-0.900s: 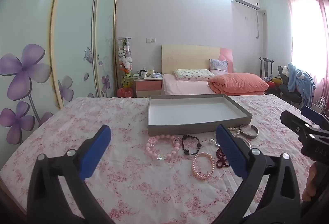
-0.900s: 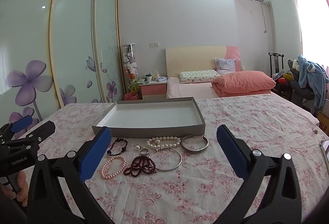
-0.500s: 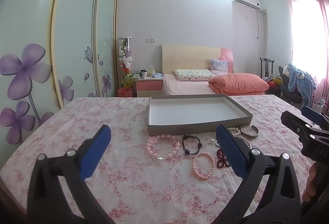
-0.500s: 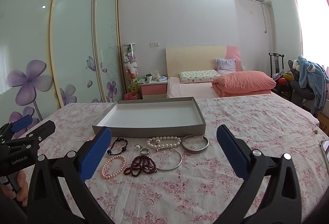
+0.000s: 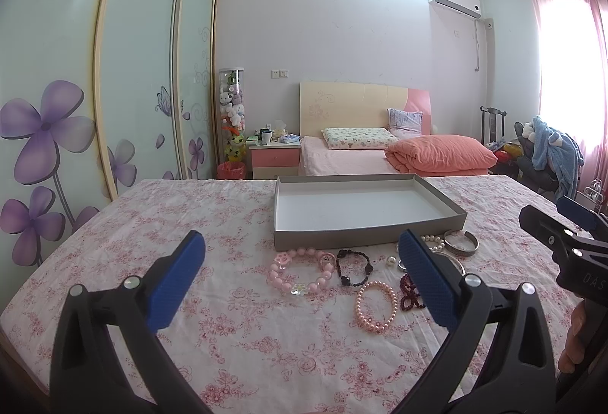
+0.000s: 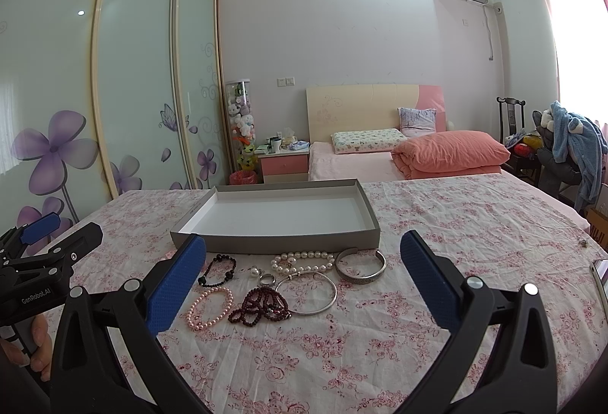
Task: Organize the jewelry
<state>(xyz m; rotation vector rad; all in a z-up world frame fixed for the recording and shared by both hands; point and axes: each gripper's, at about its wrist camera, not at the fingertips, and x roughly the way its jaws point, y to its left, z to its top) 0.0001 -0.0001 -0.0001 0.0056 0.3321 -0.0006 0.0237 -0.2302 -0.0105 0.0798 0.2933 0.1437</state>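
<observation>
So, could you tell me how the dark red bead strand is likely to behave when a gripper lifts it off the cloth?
The dark red bead strand lies in a loose, tangled heap, so it will probably hang limp and uncoil when lifted. Its small round beads may slip from a pinch. It touches the thin silver bangle, which might get dragged along.

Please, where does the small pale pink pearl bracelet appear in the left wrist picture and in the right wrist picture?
Left wrist view: the small pale pink pearl bracelet lies right of centre on the floral cloth, beside the right blue finger pad.
Right wrist view: it lies left of centre, beside the left blue pad.
Shared landmark: the shallow grey cardboard tray, behind the jewelry in both.
</observation>
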